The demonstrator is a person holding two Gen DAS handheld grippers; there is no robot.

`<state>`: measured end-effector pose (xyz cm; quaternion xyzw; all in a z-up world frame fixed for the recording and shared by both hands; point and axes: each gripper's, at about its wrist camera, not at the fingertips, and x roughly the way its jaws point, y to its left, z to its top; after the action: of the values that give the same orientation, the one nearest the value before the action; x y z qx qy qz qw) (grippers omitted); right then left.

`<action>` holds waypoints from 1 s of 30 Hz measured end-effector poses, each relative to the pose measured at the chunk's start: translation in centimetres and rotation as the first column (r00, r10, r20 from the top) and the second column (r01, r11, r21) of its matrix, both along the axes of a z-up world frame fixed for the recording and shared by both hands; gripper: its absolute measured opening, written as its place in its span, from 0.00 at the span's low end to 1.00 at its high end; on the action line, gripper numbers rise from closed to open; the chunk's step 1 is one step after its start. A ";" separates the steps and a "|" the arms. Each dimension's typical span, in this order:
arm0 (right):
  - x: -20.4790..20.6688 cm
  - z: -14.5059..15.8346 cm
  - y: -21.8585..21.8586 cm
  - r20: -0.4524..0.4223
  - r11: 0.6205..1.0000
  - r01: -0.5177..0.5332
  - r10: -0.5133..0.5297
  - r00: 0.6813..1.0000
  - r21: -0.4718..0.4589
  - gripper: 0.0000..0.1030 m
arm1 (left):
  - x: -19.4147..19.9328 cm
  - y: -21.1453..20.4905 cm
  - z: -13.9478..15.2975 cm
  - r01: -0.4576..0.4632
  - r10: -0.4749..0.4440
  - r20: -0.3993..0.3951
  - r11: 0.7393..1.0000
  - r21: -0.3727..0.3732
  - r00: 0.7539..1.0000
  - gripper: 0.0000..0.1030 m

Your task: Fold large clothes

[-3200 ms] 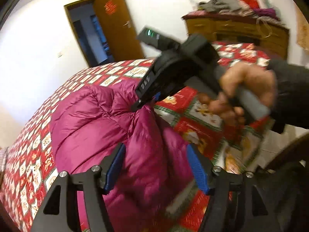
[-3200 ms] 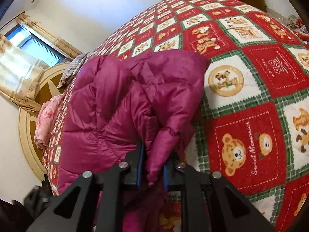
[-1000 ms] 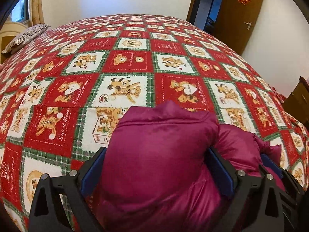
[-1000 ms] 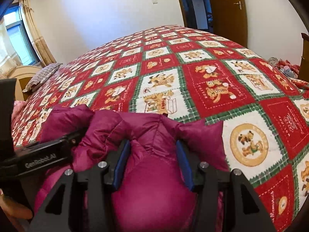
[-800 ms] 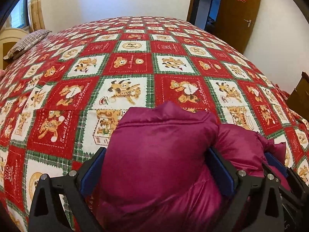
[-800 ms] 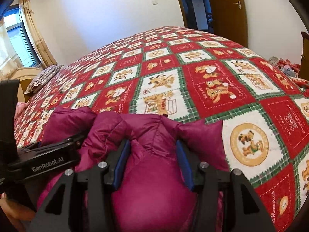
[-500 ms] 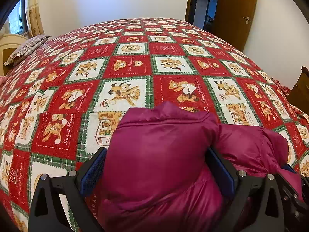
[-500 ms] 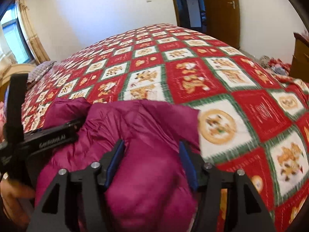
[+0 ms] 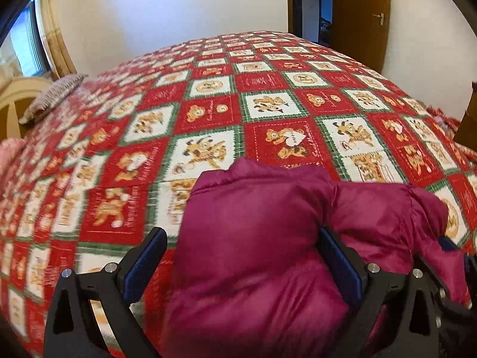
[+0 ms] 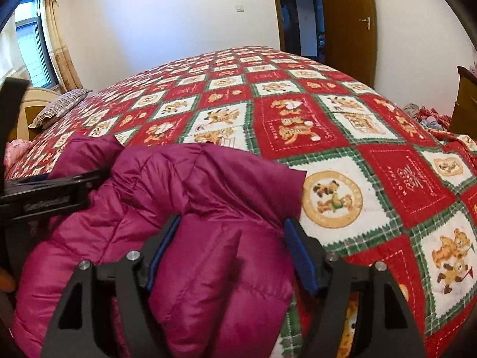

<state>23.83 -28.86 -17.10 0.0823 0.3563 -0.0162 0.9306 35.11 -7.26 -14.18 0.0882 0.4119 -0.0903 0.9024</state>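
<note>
A magenta puffer jacket (image 9: 253, 238) lies bunched on the red teddy-bear quilt (image 9: 268, 113), close under both grippers. My left gripper (image 9: 243, 264) stands wide around a thick fold of it. A strip of quilt shows between its left pad (image 9: 146, 265) and the fabric, while its right pad rests against the fold. My right gripper (image 10: 231, 253) straddles another fold of the jacket (image 10: 214, 197), and its jaws are opening, loose around the fabric. The left gripper's black body (image 10: 44, 197) shows at the left edge of the right wrist view.
The quilt covers the whole bed and stretches far ahead. A striped pillow (image 10: 59, 106) and a pale headboard (image 9: 12, 101) are at the far left. A brown door (image 10: 348, 24) stands open at the back right, with a wooden dresser (image 10: 465, 104) and loose clothes (image 10: 429, 119) beside the bed.
The right gripper's jaws have spread from a tight hold on a jacket fold to a wide stance. The left gripper's left pad has come away from the fabric. Both views shifted slightly.
</note>
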 end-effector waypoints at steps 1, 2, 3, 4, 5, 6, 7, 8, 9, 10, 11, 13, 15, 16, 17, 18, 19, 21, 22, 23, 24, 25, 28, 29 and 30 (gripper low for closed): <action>0.0 0.0 -0.1 0.002 1.000 0.000 0.000 1.000 0.005 0.69 | -0.8 0.3 0.6 0.002 -0.002 0.000 1.000 0.009 1.000 0.98; 0.0 0.0 -0.1 0.004 1.000 0.000 0.000 1.000 0.009 0.69 | -1.6 0.6 1.2 0.008 -0.008 0.000 1.000 0.008 1.000 0.98; -0.1 0.0 -0.1 0.005 1.000 0.000 0.000 1.000 0.012 0.69 | -2.4 0.9 1.7 0.016 -0.016 0.001 1.000 0.006 1.000 0.98; -0.1 0.0 -0.2 0.006 1.000 0.000 0.000 1.000 0.013 0.69 | -3.1 1.2 2.1 0.023 -0.023 0.007 1.000 0.008 1.000 0.98; -0.1 0.0 -0.1 0.006 1.000 0.001 -0.001 1.000 0.013 0.69 | -4.5 1.6 2.8 0.030 -0.031 0.028 0.999 0.023 0.999 0.98; -0.1 0.1 -0.1 0.006 1.000 0.001 -0.001 1.000 0.012 0.69 | -5.2 1.9 3.1 0.030 -0.031 0.044 0.999 0.033 0.999 0.98; -0.2 0.1 -0.1 0.004 1.000 0.002 -0.002 1.000 0.012 0.69 | -6.0 2.2 3.4 0.028 -0.030 0.060 0.999 0.041 0.998 0.98; -0.1 0.2 -0.1 -0.003 1.000 0.003 -0.003 1.000 0.012 0.69 | -6.8 2.5 3.6 0.024 -0.027 0.070 0.999 0.046 0.997 0.98; -0.1 0.4 -0.1 -0.014 1.000 0.001 -0.001 1.000 0.009 0.69 | -7.4 2.8 3.6 0.019 -0.022 0.071 0.999 0.049 0.997 0.98; -0.2 0.9 -0.2 -0.030 1.000 -0.001 0.001 1.000 0.005 0.67 | -7.9 2.9 3.5 0.022 -0.025 0.068 0.998 0.052 0.997 0.98; -0.5 1.6 -0.3 -0.031 1.000 0.001 -0.001 1.000 0.005 0.61 | -8.2 2.9 3.3 0.024 -0.028 0.067 0.998 0.059 0.997 0.98; -2.3 3.6 -0.4 0.004 1.000 0.014 -0.014 1.000 -0.002 0.58 | -8.8 2.9 3.1 0.019 -0.026 0.079 0.997 0.078 0.997 0.98; -4.3 5.3 0.1 0.040 1.000 -0.002 0.003 0.999 -0.018 0.58 | -9.3 2.8 3.3 0.010 -0.019 0.099 0.996 0.089 0.995 0.98; -5.6 6.3 0.6 0.055 0.999 -0.018 0.019 0.998 -0.033 0.58 | -9.5 2.7 3.3 0.008 -0.019 0.109 0.996 0.092 0.994 0.98; -7.0 7.0 1.1 0.069 0.999 -0.035 0.038 0.997 -0.038 0.58 | -9.7 2.7 3.4 0.007 -0.018 0.115 0.995 0.095 0.993 0.98; -8.2 7.4 1.5 0.076 0.998 -0.050 0.053 0.996 -0.038 0.58 | -9.8 2.7 3.5 0.005 -0.016 0.119 0.995 0.096 0.993 0.98; -9.7 7.7 2.0 0.080 0.997 -0.068 0.071 0.994 -0.039 0.58 | -10.1 2.9 3.6 0.003 -0.015 0.123 0.995 0.095 0.992 0.98; -11.2 7.3 2.8 0.067 0.995 -0.091 0.094 0.993 -0.042 0.58 | -10.4 2.8 3.7 0.002 -0.015 0.128 0.995 0.096 0.992 0.98; -11.7 6.6 3.2 0.041 0.994 -0.102 0.104 0.994 -0.036 0.58 | -10.5 2.8 3.8 -0.001 -0.013 0.131 0.995 0.103 0.991 0.98; -11.8 5.8 3.4 0.016 0.993 -0.112 0.113 0.994 -0.026 0.58 | -10.5 2.7 3.8 -0.002 -0.013 0.133 0.994 0.111 0.991 0.98; -11.8 4.7 3.7 -0.018 0.993 -0.119 0.119 0.993 -0.018 0.56 | -10.7 2.7 3.8 -0.004 -0.013 0.137 0.993 0.118 0.991 0.98; -11.5 3.8 3.9 -0.043 0.993 -0.116 0.115 0.992 -0.024 0.51 | -10.9 2.6 3.8 -0.003 -0.015 0.142 0.992 0.126 0.990 0.98; -10.9 1.7 3.8 -0.099 0.995 -0.100 0.099 0.990 -0.007 0.49 | -11.5 2.5 4.0 0.000 -0.023 0.159 0.990 0.142 0.987 0.98; -10.8 1.3 3.7 -0.100 0.995 -0.097 0.096 0.990 -0.001 0.49 | -11.6 2.5 4.1 -0.002 -0.022 0.163 0.989 0.147 0.986 0.98; -10.6 1.1 3.6 -0.101 0.995 -0.097 0.096 0.990 0.000 0.49 | -11.7 2.5 4.2 -0.003 -0.022 0.165 0.989 0.148 0.986 0.98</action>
<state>13.23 -25.29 -15.96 0.0618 0.4064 0.0239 0.9113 23.38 -4.78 -10.02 0.1640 0.3403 -0.0560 0.9242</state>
